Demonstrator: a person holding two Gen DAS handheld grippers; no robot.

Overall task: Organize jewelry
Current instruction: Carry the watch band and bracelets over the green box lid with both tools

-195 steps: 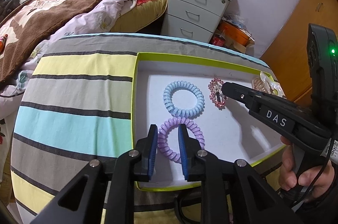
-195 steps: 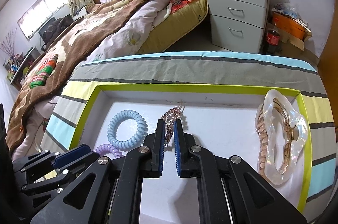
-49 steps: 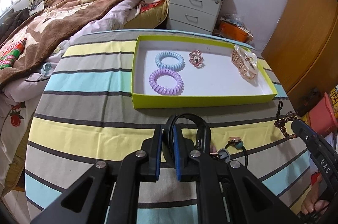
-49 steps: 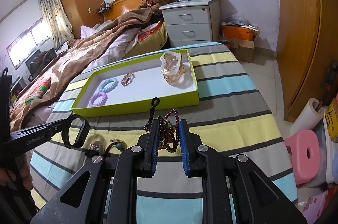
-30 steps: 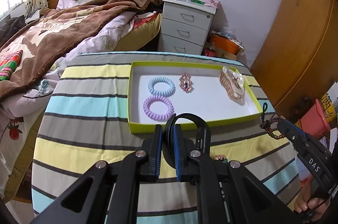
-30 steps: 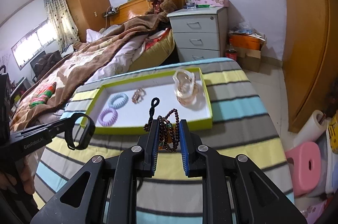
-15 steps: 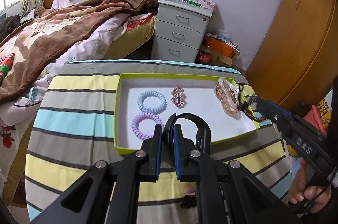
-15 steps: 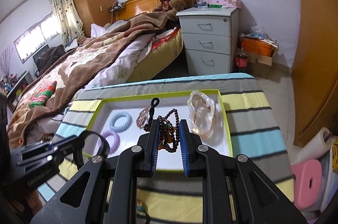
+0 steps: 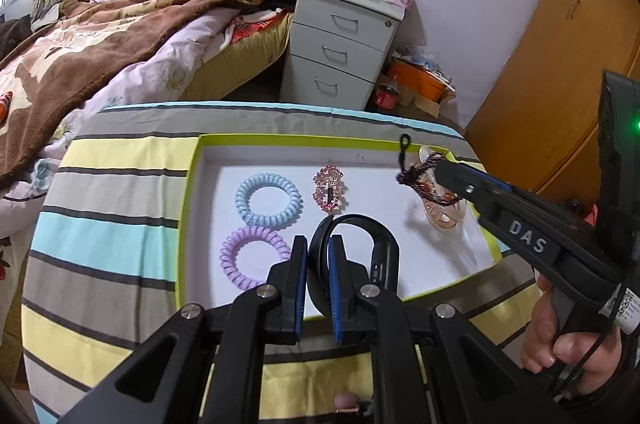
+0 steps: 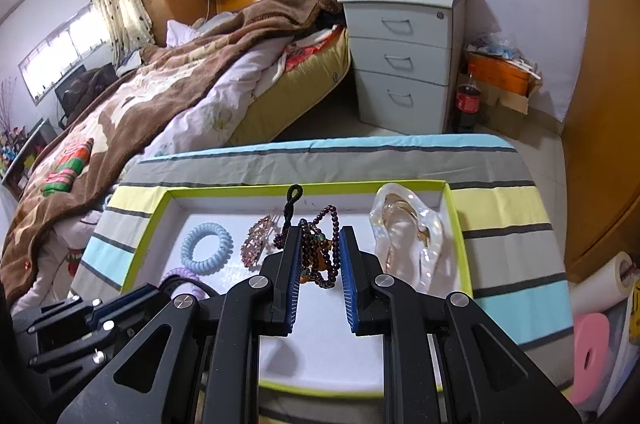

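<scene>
We are holding the left tongs [image 9: 318, 256] clenched on a black bracelet [image 9: 356, 228] and the right tongs [image 10: 319, 256] gripping a dark bead bracelet [image 10: 320, 248], both over the green-rimmed tray [image 9: 192, 184], so each can drop beside the hair ties [image 9: 267, 198].

I see a black band [image 9: 352, 224] and dark bead bracelet [image 10: 318, 248] held above the green-rimmed tray [image 9: 188, 208] of hair ties.

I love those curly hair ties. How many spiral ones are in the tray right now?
2. The blue spiral tie lies in the tray's left half; the purple spiral tie lies just in front of it, partly hidden by the left gripper.
</scene>
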